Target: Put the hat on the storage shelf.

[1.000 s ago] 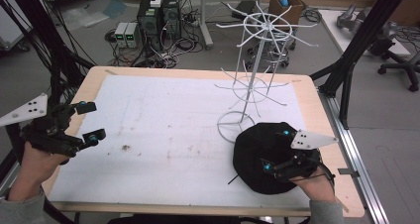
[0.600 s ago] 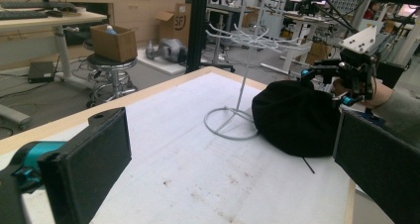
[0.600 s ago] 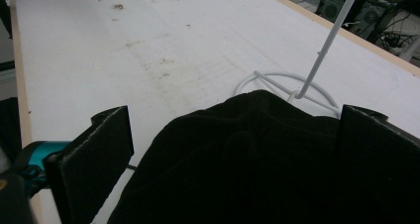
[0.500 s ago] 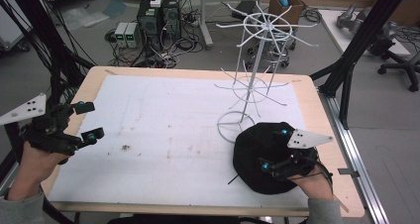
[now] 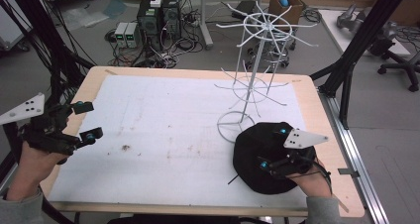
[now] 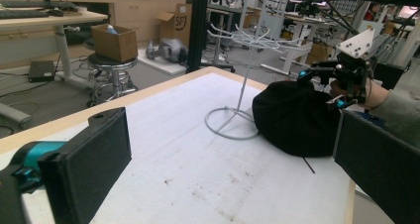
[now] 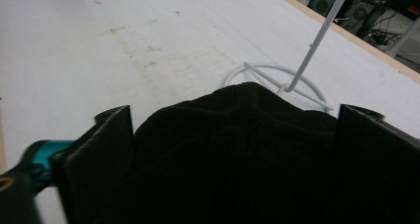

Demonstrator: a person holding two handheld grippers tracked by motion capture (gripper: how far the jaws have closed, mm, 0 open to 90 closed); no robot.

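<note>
Black hat [image 5: 262,157] lies slumped on the white mat [image 5: 168,130], near the right front edge, its far side touching the base ring of the wire rack [image 5: 252,70]. Right gripper [image 5: 275,147] is over it, jaws wide either side of the crown and just starting to close, cloth between them but not yet pinched. Best play here, I'd say: sink a little, gather a thick fold near the top, not the thin brim, and keep clear of that ring. Left gripper [image 5: 88,120] hovers off by the mat's left edge, jaws apart, nothing in them.
</note>
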